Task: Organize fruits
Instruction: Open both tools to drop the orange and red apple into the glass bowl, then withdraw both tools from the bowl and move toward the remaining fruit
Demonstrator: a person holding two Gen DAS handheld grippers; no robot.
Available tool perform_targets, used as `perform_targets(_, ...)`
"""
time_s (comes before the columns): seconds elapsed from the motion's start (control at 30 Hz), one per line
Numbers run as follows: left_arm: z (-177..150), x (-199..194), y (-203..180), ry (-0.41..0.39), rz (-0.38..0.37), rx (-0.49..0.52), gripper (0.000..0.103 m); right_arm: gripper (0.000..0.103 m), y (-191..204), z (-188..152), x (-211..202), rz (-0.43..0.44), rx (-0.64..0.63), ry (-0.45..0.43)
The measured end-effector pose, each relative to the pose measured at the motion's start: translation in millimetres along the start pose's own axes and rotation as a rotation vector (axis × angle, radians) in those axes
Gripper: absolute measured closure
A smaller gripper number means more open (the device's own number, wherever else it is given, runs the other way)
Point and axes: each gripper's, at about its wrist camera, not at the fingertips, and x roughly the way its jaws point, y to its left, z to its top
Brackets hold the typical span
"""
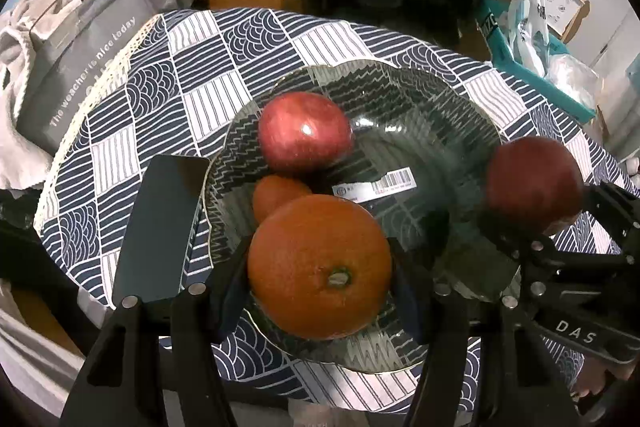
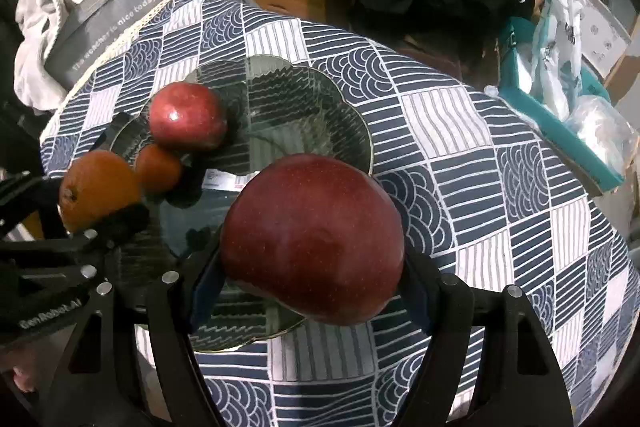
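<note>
My left gripper (image 1: 320, 267) is shut on a large orange (image 1: 318, 267), held over the near side of a clear ribbed glass plate (image 1: 440, 115). On that plate lie a red apple (image 1: 306, 131) and a small orange (image 1: 276, 197). My right gripper (image 2: 312, 263) is shut on a dark red apple (image 2: 314, 237) above the plate's (image 2: 320, 115) right edge. The left wrist view shows this held apple (image 1: 534, 181) at the right; the right wrist view shows the held orange (image 2: 100, 189) at the left, beside the small orange (image 2: 158, 167) and the plate's apple (image 2: 186, 115).
The plate stands on a table with a blue and white patterned cloth (image 2: 480, 147). A dark phone (image 1: 160, 227) lies left of the plate, and a barcode label (image 1: 374, 187) shows under the glass. A grey bag (image 1: 80, 67) and clothes crowd the far left; a teal box (image 2: 560, 123) sits far right.
</note>
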Motion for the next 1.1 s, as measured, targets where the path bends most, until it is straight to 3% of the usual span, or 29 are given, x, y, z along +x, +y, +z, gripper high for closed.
perform_targets(0.33, -5, 21, 2, 0.087, 0.001, -0.007, 0.038, 0.027, -3, 0, 2, 0.032, 0.029, 0.014)
perform_targets(0.4, -5, 18, 2, 0.071, 0.0, -0.006, 0.031, 0.027, -2, 0, 2, 0.034, 0.024, 0.016)
perform_targets(0.43, -4, 15, 1, 0.061, 0.005, 0.0, 0.021, 0.026, -2, 0, 2, 0.037, 0.023, 0.016)
perform_targets(0.47, -3, 12, 0, 0.046, 0.019, 0.008, 0.018, 0.026, -1, 0, 2, 0.045, 0.024, 0.017)
perform_targets(0.9, 0, -5, -3, 0.0, 0.017, 0.028, 0.018, 0.026, -5, 6, -23, 0.059, 0.056, -0.053)
perform_targets(1.1, 5, -23, -9, -0.05, 0.004, 0.032, 0.018, 0.026, -8, 4, -44, -0.002, 0.061, -0.106)
